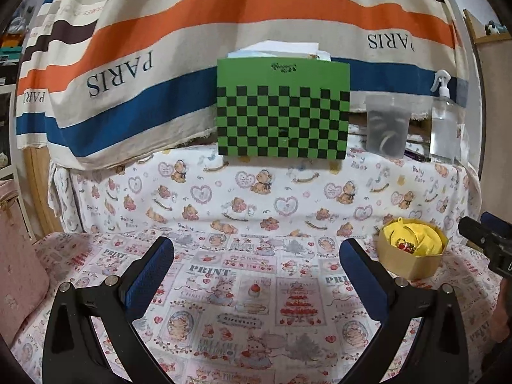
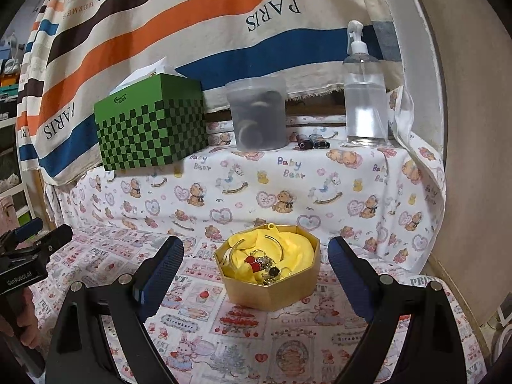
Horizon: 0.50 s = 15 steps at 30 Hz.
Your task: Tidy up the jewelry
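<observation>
A gold octagonal box lined with yellow cloth stands on the printed tablecloth. It holds a tangle of jewelry: red beads, chains and bangles. My right gripper is open and empty, its fingers on either side of the box, just short of it. The box also shows in the left wrist view, at the right. My left gripper is open and empty over bare cloth, left of the box. The right gripper shows at the edge of the left wrist view; the left gripper shows at the left of the right wrist view.
On a raised shelf at the back stand a green checkered box, a translucent tub, two small dark items and a clear spray bottle. A striped "PARIS" cloth hangs behind. A pink bag sits at the left.
</observation>
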Each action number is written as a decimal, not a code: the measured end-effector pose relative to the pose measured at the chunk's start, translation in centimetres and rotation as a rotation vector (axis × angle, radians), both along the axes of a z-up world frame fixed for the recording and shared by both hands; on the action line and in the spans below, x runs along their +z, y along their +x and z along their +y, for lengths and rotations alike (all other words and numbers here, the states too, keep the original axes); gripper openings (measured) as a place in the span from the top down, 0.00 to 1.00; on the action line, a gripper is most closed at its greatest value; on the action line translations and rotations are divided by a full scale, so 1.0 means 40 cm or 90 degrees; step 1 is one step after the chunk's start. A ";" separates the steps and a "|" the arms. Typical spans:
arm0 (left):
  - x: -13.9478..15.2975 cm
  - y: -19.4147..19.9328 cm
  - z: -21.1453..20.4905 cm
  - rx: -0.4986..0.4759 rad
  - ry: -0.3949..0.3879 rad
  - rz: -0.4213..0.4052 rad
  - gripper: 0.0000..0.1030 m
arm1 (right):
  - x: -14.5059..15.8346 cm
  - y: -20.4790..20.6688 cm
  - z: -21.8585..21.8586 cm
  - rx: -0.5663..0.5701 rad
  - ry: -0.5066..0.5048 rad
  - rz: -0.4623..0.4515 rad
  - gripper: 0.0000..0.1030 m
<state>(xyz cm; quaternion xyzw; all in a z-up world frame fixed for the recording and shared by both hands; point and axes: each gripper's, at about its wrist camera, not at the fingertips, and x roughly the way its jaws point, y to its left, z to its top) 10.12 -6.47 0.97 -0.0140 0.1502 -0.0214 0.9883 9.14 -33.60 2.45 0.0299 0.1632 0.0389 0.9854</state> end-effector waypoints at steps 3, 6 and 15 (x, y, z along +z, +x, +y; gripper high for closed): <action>-0.001 0.001 -0.003 0.004 0.006 0.002 0.00 | 0.002 -0.006 0.011 0.002 -0.015 -0.008 0.10; 0.000 -0.003 -0.003 0.007 0.007 -0.003 0.00 | 0.003 -0.013 0.024 0.005 -0.033 -0.016 0.09; 0.000 -0.001 -0.006 0.000 0.009 0.002 0.00 | 0.004 -0.019 0.036 0.007 -0.047 -0.021 0.00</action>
